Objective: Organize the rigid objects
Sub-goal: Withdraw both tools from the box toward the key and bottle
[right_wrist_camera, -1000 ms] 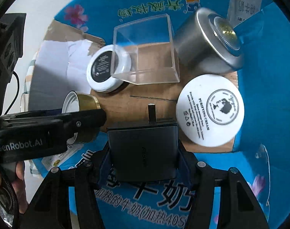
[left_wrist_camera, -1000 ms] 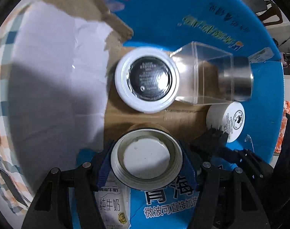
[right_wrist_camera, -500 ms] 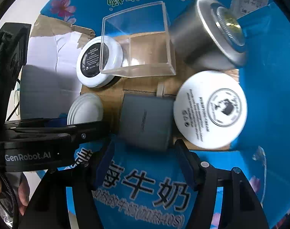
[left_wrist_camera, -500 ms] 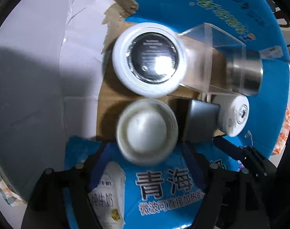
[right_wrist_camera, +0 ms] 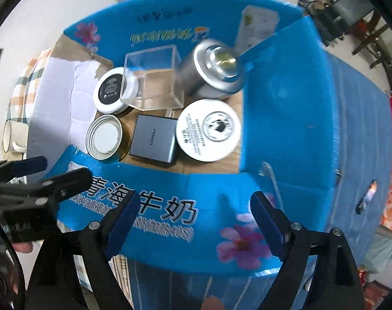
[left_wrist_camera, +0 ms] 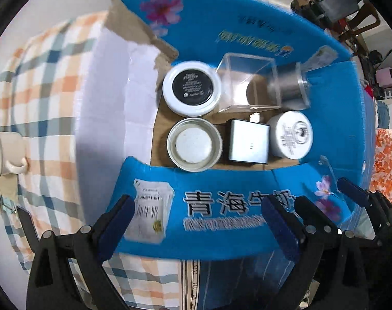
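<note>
An open blue cardboard box (left_wrist_camera: 247, 36) (right_wrist_camera: 286, 108) holds several items on its brown floor. A gold-sided jar (left_wrist_camera: 194, 147) (right_wrist_camera: 104, 137) stands front left, a grey charger (left_wrist_camera: 249, 145) (right_wrist_camera: 154, 140) beside it, then a white cream jar (left_wrist_camera: 291, 134) (right_wrist_camera: 208, 130). Behind stand a black-lidded white jar (left_wrist_camera: 192, 87) (right_wrist_camera: 113, 90), a clear plastic cube (left_wrist_camera: 249, 82) (right_wrist_camera: 154, 77) and a silver tin (left_wrist_camera: 290, 86) (right_wrist_camera: 211, 72). My left gripper (left_wrist_camera: 196, 228) is open and empty above the box's near flap. My right gripper (right_wrist_camera: 194, 222) is open and empty above the same flap.
The box sits on a checked tablecloth (left_wrist_camera: 41, 98). A cream mug (left_wrist_camera: 5, 155) (right_wrist_camera: 14, 135) stands left of the box. A white flap (left_wrist_camera: 113, 90) of the box lies open to the left. Chairs (left_wrist_camera: 345, 7) stand in the background at right.
Both grippers let go, the left of the gold jar and the right of the grey charger, leaving them on the box floor. Both then opened and pulled back up and away from the box.
</note>
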Available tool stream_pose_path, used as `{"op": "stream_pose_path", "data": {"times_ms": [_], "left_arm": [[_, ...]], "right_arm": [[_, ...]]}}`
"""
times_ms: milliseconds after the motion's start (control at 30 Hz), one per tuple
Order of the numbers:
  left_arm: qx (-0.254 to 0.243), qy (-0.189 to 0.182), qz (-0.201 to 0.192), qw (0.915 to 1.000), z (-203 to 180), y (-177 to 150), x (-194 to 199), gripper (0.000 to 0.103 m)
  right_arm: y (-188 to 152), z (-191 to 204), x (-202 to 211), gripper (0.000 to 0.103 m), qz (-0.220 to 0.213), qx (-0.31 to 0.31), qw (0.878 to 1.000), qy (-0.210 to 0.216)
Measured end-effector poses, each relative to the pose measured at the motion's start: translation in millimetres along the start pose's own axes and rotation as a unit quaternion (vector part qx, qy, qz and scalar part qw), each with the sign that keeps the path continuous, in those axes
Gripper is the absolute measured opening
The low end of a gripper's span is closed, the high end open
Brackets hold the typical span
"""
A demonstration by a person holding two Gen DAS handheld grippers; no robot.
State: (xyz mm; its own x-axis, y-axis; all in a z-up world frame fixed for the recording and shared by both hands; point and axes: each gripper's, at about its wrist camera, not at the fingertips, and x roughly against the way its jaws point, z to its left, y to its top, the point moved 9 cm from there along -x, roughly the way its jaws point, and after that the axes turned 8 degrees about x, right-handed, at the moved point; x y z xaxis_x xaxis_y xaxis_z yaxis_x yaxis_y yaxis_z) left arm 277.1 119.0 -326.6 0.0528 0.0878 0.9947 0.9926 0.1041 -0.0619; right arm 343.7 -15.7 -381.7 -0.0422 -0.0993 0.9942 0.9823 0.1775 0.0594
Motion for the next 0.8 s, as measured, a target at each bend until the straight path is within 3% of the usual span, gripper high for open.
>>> {"op": "stream_pose_path", "data": {"times_ms": [233,400,800], "left_arm": [[-0.018,0.014,-0.086,0.996,-7,-10,63,0.101],[-0.023,0.022,-0.157,0.9871,-9,-9,111,0.1],[-0.032,0.01,-0.229,0.9729,-12,-39,178,0.1]], "right_arm": [[-26,-1,70,0.092,-0.046,0.003,0.999,-0.018],[-41,-2,122,0.092,-0.083,0.002,0.996,-0.021],[-80,13,220,0.092,-0.148,-0.003,0.989,-0.012]]}}
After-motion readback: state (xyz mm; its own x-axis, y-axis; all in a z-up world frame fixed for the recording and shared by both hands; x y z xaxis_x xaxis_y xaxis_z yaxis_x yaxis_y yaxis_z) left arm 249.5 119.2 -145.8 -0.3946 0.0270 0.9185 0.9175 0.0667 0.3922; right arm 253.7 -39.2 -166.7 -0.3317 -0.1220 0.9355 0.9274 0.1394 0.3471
